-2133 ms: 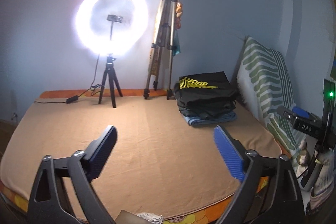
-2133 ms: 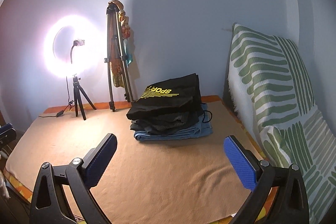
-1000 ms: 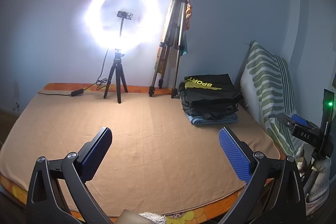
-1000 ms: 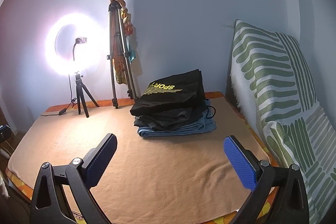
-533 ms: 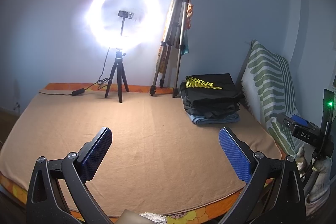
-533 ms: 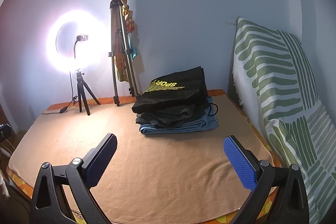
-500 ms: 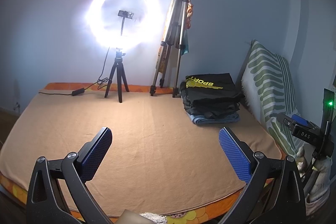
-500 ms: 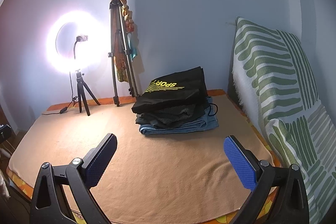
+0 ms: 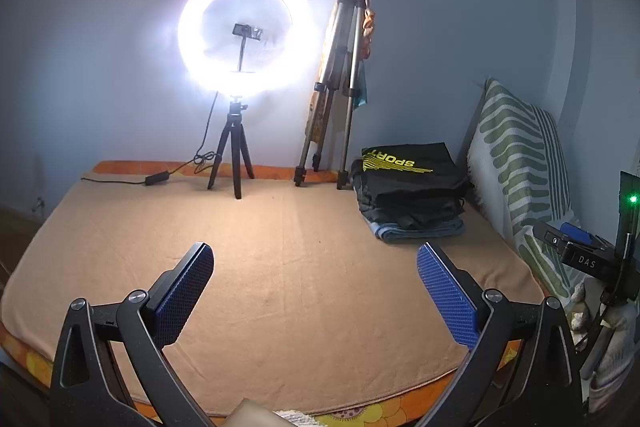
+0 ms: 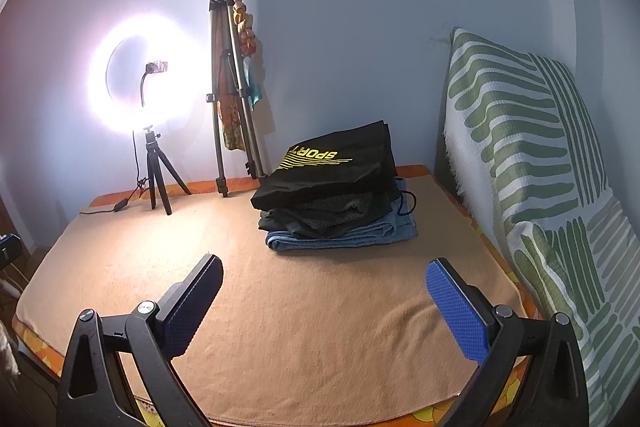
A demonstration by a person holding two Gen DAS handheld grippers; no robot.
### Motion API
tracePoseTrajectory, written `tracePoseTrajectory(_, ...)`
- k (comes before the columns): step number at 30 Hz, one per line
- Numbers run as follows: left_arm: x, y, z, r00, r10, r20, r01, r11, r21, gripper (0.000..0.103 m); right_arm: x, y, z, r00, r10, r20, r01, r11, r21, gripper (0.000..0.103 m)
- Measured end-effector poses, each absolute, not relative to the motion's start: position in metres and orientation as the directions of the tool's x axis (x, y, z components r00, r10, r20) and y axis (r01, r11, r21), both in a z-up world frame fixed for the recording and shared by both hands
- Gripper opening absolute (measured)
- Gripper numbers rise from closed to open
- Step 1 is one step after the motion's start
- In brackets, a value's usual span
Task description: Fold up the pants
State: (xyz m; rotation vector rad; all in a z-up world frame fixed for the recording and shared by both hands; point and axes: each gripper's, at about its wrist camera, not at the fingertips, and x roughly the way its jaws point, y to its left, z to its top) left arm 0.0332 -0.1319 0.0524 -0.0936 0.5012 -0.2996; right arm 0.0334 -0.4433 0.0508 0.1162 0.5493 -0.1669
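One stack of folded dark clothes (image 10: pixel 332 199) sits on one tan-covered bed (image 10: pixel 280 327). Two tripods stand there: one short black tripod carrying one glowing ring light (image 9: pixel 244 31), and one tall folded silver tripod (image 10: pixel 232 95). One green-and-white patterned cushion (image 10: pixel 532 147).

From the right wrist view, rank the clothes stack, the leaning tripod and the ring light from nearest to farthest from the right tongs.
1. Clothes stack, ahead, slightly right of centre.
2. Leaning tripod, behind the stack, at the back wall.
3. Ring light, far left by the wall.

The right tongs are open and empty.
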Motion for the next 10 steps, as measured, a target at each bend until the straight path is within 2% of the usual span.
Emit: tracePoseTrajectory(10, 0.0382, -0.1274, 0.0472, 0.827, -0.322, -0.46, 0.26, 0.946, -0.194, 0.101, 0.0356, -0.4438, 0.0482, 0.837, -0.118, -0.535, 0.186, 0.98, 0.073, 0.103)
